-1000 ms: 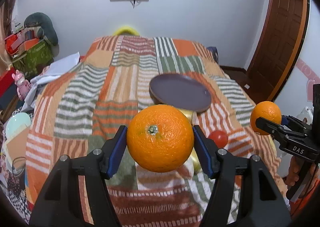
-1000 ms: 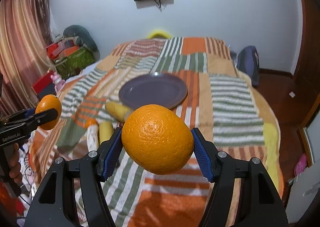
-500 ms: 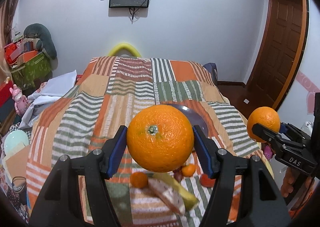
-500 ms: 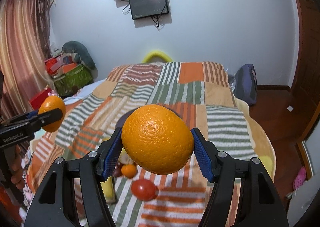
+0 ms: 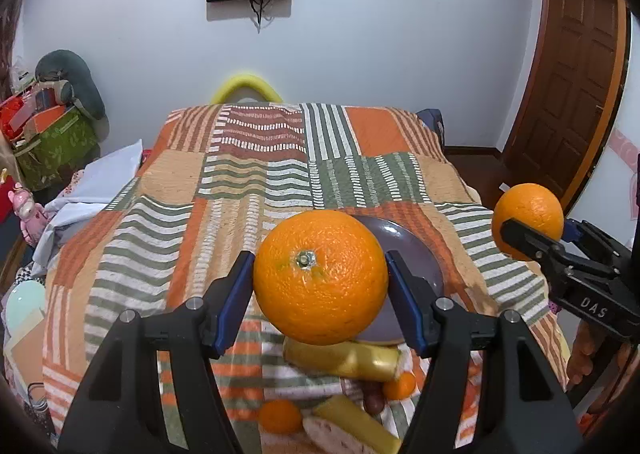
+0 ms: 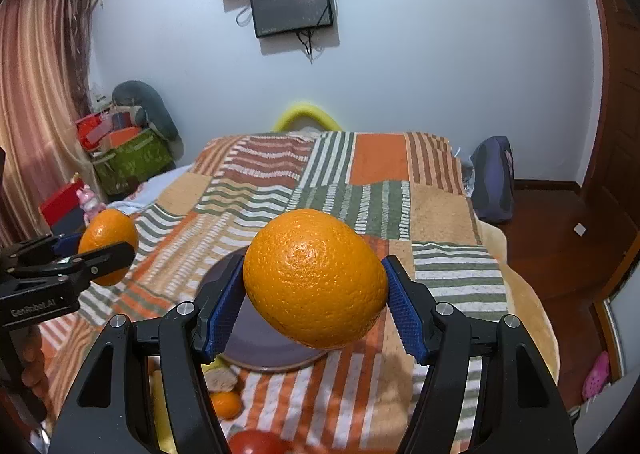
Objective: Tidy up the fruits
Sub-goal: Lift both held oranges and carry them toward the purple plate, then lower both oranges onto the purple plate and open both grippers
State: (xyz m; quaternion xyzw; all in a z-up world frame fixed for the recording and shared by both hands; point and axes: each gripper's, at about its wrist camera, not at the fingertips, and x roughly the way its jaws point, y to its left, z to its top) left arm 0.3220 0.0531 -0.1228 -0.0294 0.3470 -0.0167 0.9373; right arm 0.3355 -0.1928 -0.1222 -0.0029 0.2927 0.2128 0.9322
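My left gripper [image 5: 320,278] is shut on a large orange [image 5: 320,278] and holds it above the bed. My right gripper [image 6: 314,296] is shut on a second large orange [image 6: 314,296]. Each held orange also shows in the other view, the right one [image 5: 527,220] and the left one [image 6: 108,246]. A purple plate [image 5: 416,254] lies on the striped bedspread behind and below both oranges; it also shows in the right wrist view [image 6: 256,346]. Near the front edge lie bananas [image 5: 344,360], small oranges [image 5: 280,416] [image 6: 226,402] and a red fruit [image 6: 256,442].
The bed's patchwork blanket [image 5: 248,190] fills the middle. Boxes and bags [image 5: 48,134] stand at the left wall, a wooden door [image 5: 568,94] at the right, a dark bag [image 6: 494,182] beside the bed, screens [image 6: 292,10] on the wall.
Both grippers have lifted and pulled back with their oranges, then tipped down a little. The plate now sits lower and partly behind the oranges; loose fruit shows at the bottom.
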